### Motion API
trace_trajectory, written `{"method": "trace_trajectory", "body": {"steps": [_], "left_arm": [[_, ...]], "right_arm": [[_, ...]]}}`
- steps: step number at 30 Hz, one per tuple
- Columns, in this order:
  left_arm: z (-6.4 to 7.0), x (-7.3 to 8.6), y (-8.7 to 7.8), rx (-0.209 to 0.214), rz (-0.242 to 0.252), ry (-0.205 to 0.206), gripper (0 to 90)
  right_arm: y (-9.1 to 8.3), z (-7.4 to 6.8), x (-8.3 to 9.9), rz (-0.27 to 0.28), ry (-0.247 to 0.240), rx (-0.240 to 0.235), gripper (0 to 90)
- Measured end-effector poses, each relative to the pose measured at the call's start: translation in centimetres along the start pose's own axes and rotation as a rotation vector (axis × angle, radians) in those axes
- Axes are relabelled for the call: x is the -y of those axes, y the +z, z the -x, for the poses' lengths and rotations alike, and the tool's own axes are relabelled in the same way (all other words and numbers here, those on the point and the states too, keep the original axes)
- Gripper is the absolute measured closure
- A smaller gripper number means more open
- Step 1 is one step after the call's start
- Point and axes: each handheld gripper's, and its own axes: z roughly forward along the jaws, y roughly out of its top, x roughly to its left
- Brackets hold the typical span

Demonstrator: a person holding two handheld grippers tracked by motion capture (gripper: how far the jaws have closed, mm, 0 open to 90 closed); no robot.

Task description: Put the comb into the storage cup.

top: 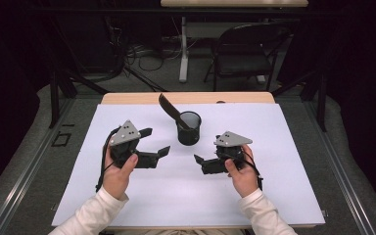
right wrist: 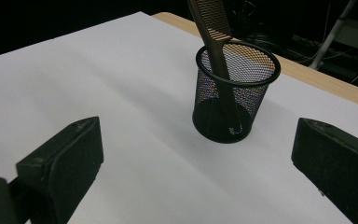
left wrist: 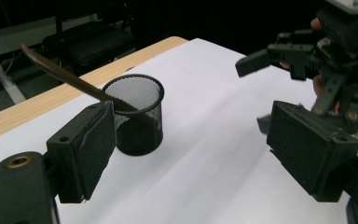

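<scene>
Two tools rest low over the white table [top: 127,196], the left tool [top: 152,142] and the right tool [top: 199,159] each with jaws spread wide and holding nothing. Between them, slightly farther back, stands a black mesh cup [top: 189,128] with a brown comb [top: 171,110] leaning inside, tilted toward the left.

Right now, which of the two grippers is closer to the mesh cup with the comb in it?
The left gripper: its upper jaw tip nearly reaches the mesh cup. The right gripper sits lower and farther away. Both are open, and the comb leans left.
</scene>
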Motion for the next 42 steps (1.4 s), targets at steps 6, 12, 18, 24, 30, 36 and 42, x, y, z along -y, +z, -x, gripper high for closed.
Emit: {"method": "trace_trajectory", "body": {"steps": [6, 12, 18, 24, 30, 36, 42], "left_arm": [[0.1, 1.9, -0.7, 0.006, 0.001, -0.002, 16.0], [0.0, 3.7, -1.3, 0.013, -0.005, -0.025, 16.0], [-0.2, 5.4, -1.9, 0.011, 0.004, -0.054, 16.0], [-0.3, 7.2, -2.6, 0.006, 0.022, -0.078, 16.0], [-0.7, 8.9, -2.8, -0.004, 0.020, -0.118, 16.0], [-1.3, 10.1, -3.0, -0.019, 0.016, -0.132, 16.0], [-1.8, 10.9, -3.3, -0.039, 0.020, -0.142, 16.0]], "right_arm": [[-0.1, 0.1, 0.0, -0.002, 0.005, 0.004, 2.0], [0.0, 0.0, 0.0, -0.002, 0.001, 0.003, 2.0], [0.0, 0.0, 0.1, -0.005, 0.000, 0.003, 2.0], [0.0, 0.0, 0.0, -0.001, 0.001, 0.007, 2.0], [0.0, 0.0, 0.0, 0.000, 0.000, 0.010, 2.0], [-0.1, 0.0, 0.0, 0.000, -0.001, 0.013, 2.0], [0.0, 0.0, 0.1, -0.001, 0.000, 0.013, 2.0]]}}
